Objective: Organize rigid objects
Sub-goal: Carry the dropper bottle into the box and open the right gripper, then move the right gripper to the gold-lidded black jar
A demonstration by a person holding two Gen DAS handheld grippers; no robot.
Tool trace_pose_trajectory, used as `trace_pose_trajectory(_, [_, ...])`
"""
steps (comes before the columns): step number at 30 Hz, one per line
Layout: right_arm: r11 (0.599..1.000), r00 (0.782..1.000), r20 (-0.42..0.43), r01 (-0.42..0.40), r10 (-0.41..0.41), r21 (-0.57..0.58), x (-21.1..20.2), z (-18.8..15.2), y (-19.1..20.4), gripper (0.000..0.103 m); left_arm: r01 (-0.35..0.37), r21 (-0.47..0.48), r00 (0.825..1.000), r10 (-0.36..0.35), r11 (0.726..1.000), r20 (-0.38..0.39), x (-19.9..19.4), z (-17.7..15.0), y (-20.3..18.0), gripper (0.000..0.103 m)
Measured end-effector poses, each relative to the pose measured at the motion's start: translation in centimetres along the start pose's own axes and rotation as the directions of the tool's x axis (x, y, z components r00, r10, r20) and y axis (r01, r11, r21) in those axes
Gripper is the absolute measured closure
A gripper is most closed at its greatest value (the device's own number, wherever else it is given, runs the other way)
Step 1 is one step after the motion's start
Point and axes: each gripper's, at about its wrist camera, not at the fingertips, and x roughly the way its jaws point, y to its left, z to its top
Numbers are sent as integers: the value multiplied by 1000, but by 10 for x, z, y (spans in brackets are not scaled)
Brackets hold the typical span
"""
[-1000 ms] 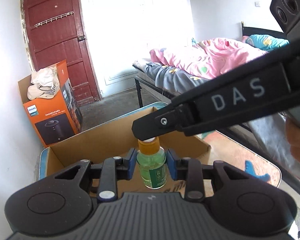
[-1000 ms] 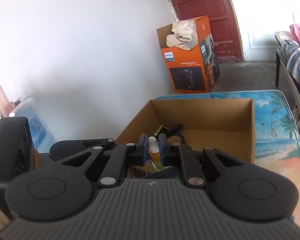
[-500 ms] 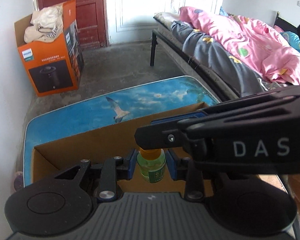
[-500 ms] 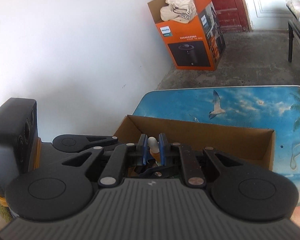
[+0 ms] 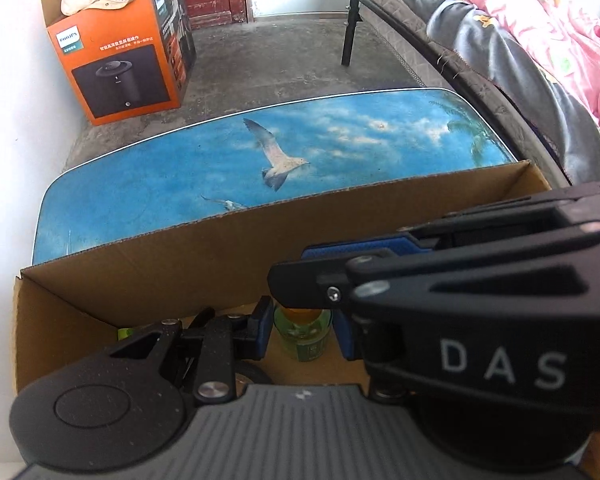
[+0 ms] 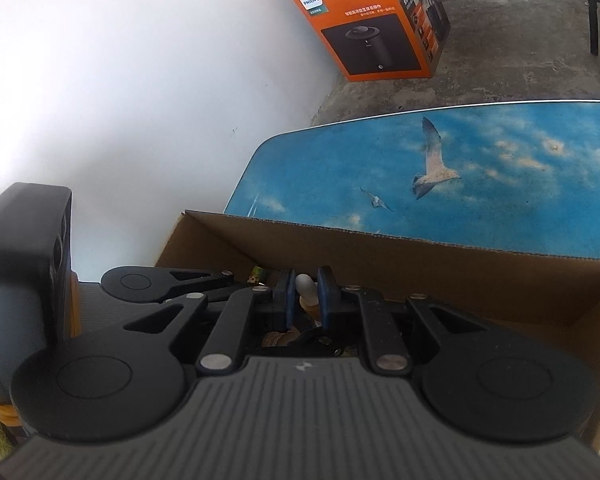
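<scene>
- Jaws of our left gripper stand on either side of the green bottle, blue pads at its sides. They look closed on the body, though we cannot confirm contact on the right pad, which our other tool covers.
- Jaws of our right gripper are nearly together around the bottle's pale tip, above its orange cap; they seem to pinch it.
- That bottle stands upright, long axis vertical, low inside the cardboard box on the blue counter with the gull print.
- So the coming move turns on this: the bottle lies straight ahead of both pairs of jaws, the left at the body and the right at the top, crossing over from the right side.
- We judge either hand could let go or lift; neither is clearly nearer, since both are at the bottle.
- Hidden: the bottle's base and whether it rests on the box floor. The right tool blocks much of the box's right half in the left view.
- Other items near the box's left wall, a yellow-green piece and dark shapes, are too cut off to name.
- In the right view, only the bottle's tip shows.
</scene>
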Motion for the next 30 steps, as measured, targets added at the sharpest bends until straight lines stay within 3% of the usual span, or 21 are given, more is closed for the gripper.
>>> trace_pose_trajectory(5, [1000, 1000, 1, 10, -10, -1, -5, -1, 3, 89, 8, -18, 1000, -8, 1000, -3, -4, 2, 1, 67])
trace_pose_trajectory(8, [1000, 999, 35, 10, -10, 15, -23, -4, 6, 86, 19, -24, 1000, -18, 1000, 19, -17, 0, 1, 53])
trace_pose_trajectory(12, [999, 992, 128, -6, 1, 37, -74, -18, 16, 81, 40, -41, 998, -38, 998, 58, -46, -9, 2, 47])
trace_pose_trajectory(16, [1000, 970, 244, -10, 5, 20, -143, -52, 36, 78, 84, -62, 989, -76, 995, 126, -92, -27, 7, 45])
trace_pose_trajectory(19, [1000, 946, 323, -22, 22, -4, -189, -89, 50, 73, 69, -69, 976, -53, 995, 212, -133, -52, 9, 45])
trace_pose_trajectory(23, [999, 925, 378, -42, 40, -3, -229, -149, 60, 64, 20, -51, 943, -2, 998, 334, -181, -102, 3, 43])
trace_pose_trajectory(27, [979, 919, 373, -176, 125, 104, -227, -205, 45, 60, -20, -5, 919, 20, 1000, 395, -195, -159, -11, 40])
trace_pose_trajectory(30, [959, 928, 357, -191, 107, 210, -206, -240, 30, 59, -17, 21, 908, 7, 1000, 418, -189, -199, -23, 40])
